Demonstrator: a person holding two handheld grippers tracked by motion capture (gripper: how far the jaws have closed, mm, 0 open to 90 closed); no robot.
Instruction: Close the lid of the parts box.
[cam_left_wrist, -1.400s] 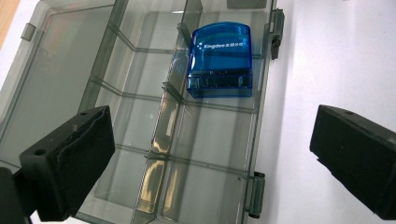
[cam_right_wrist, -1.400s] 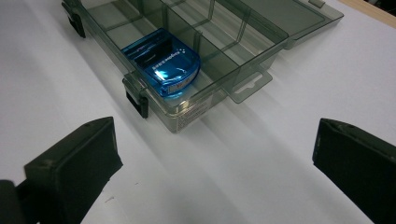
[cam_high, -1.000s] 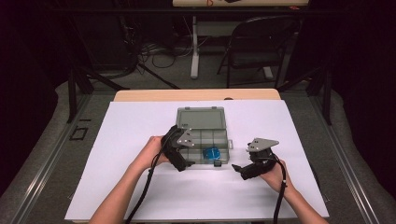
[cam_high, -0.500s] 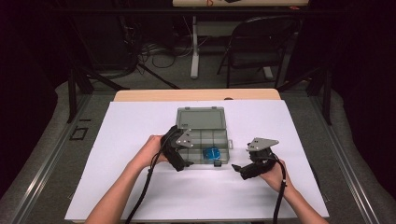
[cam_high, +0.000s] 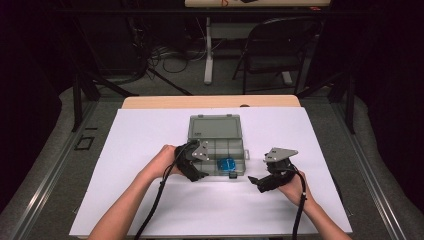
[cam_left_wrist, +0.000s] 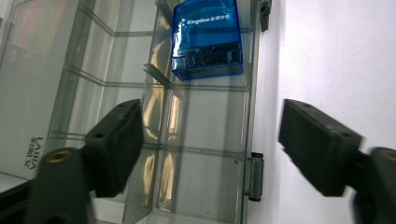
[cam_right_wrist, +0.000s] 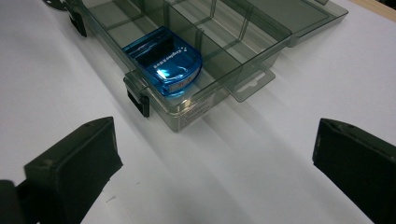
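left gripper (cam_high: 196, 165) sits at the near left end of the clear compartment box (cam_high: 220, 147), jaws spread wide with nothing between them; in the left gripper view they straddle the box's front wall, one pad over the compartments and one over the white table cover (cam_high: 150, 135). i judge i've got it there to steady or take hold of that wall. right gripper (cam_high: 260, 181) waits on the cover just off the box's right corner, also wide and empty, aimed at the blue case (cam_right_wrist: 163, 60) lying in a front compartment near the latch (cam_right_wrist: 140, 102). lid (cam_high: 215, 126) is folded back flat, so the case is reachable from above
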